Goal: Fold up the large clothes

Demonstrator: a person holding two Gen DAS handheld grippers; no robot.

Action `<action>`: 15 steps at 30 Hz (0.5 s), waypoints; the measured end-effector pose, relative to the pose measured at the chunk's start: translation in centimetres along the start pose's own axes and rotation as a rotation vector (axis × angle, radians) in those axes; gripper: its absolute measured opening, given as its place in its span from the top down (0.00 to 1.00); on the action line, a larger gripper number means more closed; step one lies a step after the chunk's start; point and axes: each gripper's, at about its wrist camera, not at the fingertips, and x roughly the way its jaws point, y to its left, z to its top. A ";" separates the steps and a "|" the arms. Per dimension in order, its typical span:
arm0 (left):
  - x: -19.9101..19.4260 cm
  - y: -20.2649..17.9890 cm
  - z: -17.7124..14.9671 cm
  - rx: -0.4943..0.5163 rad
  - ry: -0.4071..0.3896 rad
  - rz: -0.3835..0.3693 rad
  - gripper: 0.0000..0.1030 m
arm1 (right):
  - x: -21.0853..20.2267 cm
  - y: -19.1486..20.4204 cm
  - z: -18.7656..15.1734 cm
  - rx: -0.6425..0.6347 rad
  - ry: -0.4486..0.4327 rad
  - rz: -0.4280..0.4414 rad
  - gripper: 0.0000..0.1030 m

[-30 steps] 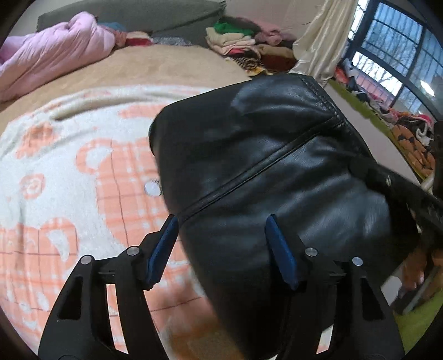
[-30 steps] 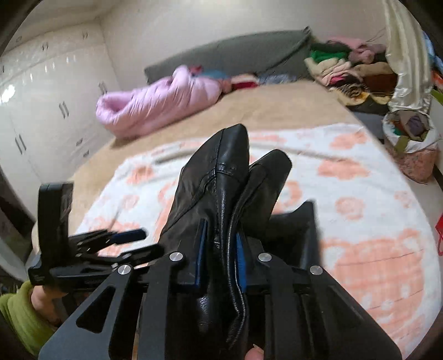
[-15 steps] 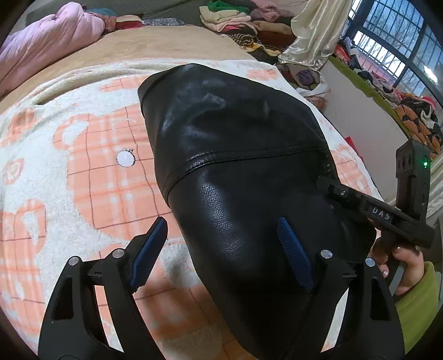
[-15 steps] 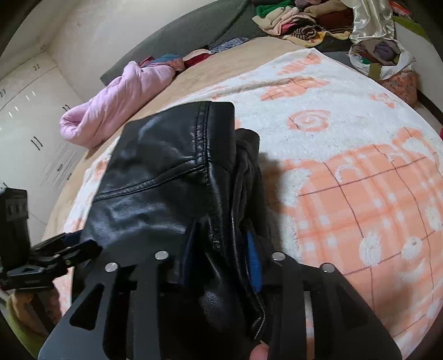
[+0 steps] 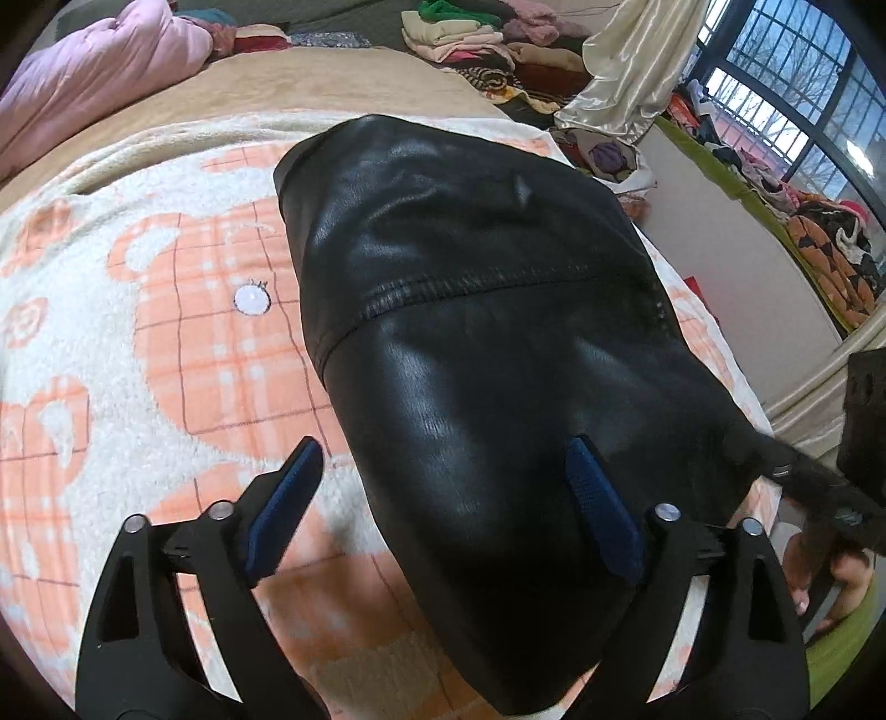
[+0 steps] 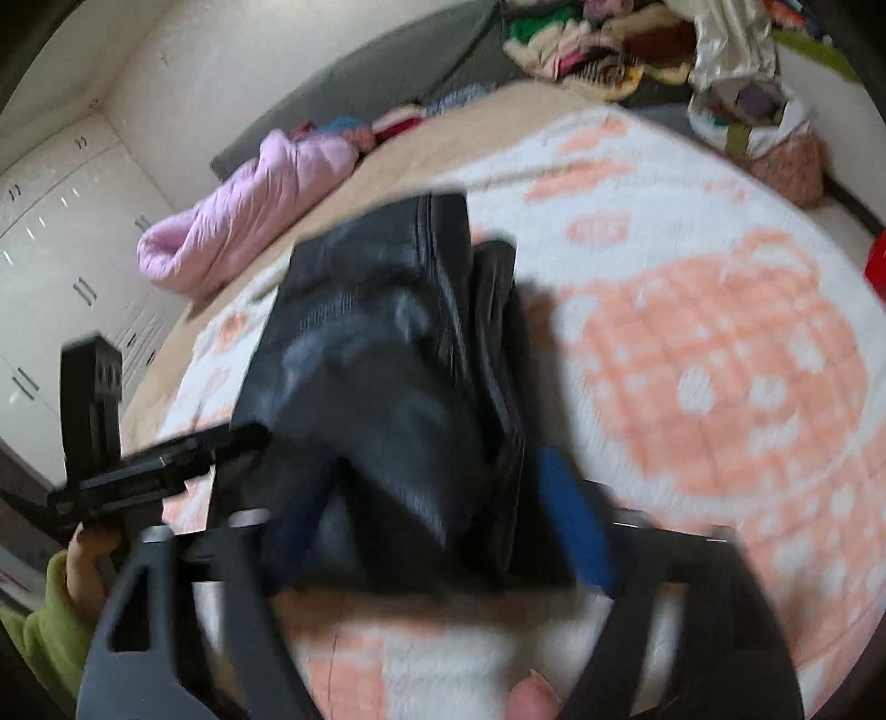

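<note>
A black leather garment, folded into a thick bundle, lies on the white and orange bear blanket. My left gripper is over its near end with the jaws opening wide; one pad hangs above the leather, the other above the blanket, and neither presses. The right wrist view is blurred. There my right gripper straddles the garment with its blue pads spread on either side of the fold. The left gripper shows at the garment's left edge, and the right gripper shows at its right edge.
A pink quilt lies at the head of the bed. Stacks of folded clothes and a pale curtain stand beyond it. A bag of clothes sits past the bed's right edge, and white wardrobes are to the left.
The garment came down from being held up and now rests flat on the blanket. Both grippers' jaws have widened: the right one let go of the fold and the left one spread further.
</note>
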 end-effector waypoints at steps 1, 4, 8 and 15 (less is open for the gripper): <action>0.1 -0.1 -0.2 0.000 0.008 0.000 0.17 | -0.1 0.2 -0.2 -0.006 -0.009 -0.002 0.75; 0.0 -0.5 -0.8 0.000 0.014 -0.022 0.17 | -1.2 0.5 0.1 -0.031 -0.026 0.011 0.80; 1.1 -1.0 -1.4 0.011 0.037 -0.013 0.12 | 0.7 -0.8 -0.7 -0.022 0.059 -0.057 0.75; 1.6 -1.2 -1.8 -0.011 0.037 -0.023 0.12 | 1.2 -1.7 -0.7 0.004 0.095 -0.108 0.22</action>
